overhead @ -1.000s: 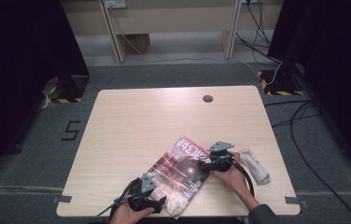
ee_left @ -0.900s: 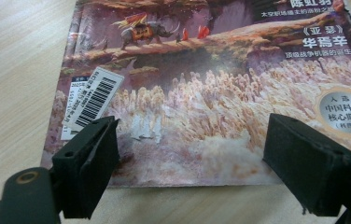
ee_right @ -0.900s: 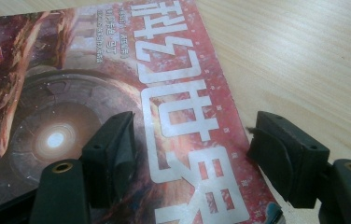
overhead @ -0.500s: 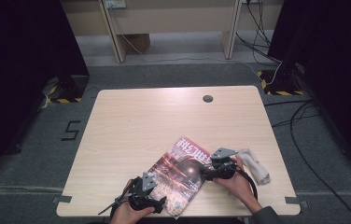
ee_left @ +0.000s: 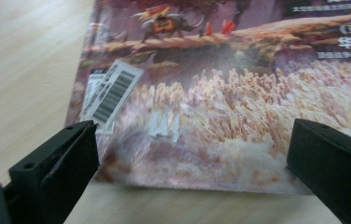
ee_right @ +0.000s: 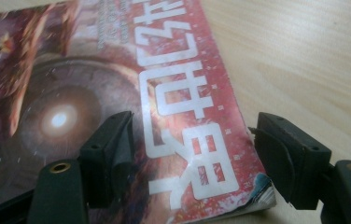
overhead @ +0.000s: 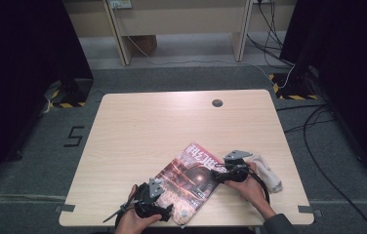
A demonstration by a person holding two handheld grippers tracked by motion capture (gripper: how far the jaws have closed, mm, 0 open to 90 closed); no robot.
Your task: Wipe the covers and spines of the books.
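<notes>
A: Where can you pass?
B: The far and left parts of the table [overhead: 137, 126] lie bare; your only fixture there is the small round grommet [overhead: 217, 103] near the far edge.

A: And what blocks you?
B: The magazine [overhead: 189, 180] lies flat at the near edge between your hands. Just right of it rests a pale object, possibly a cloth [overhead: 268, 170]; the high view is too coarse to tell. Cables [overhead: 318, 122] trail on the floor to the right.

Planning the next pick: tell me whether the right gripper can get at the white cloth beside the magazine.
Probably yes. The white cloth lies just beside the right gripper, nothing between them, and its jaws stand open over the magazine corner, holding nothing.
</notes>
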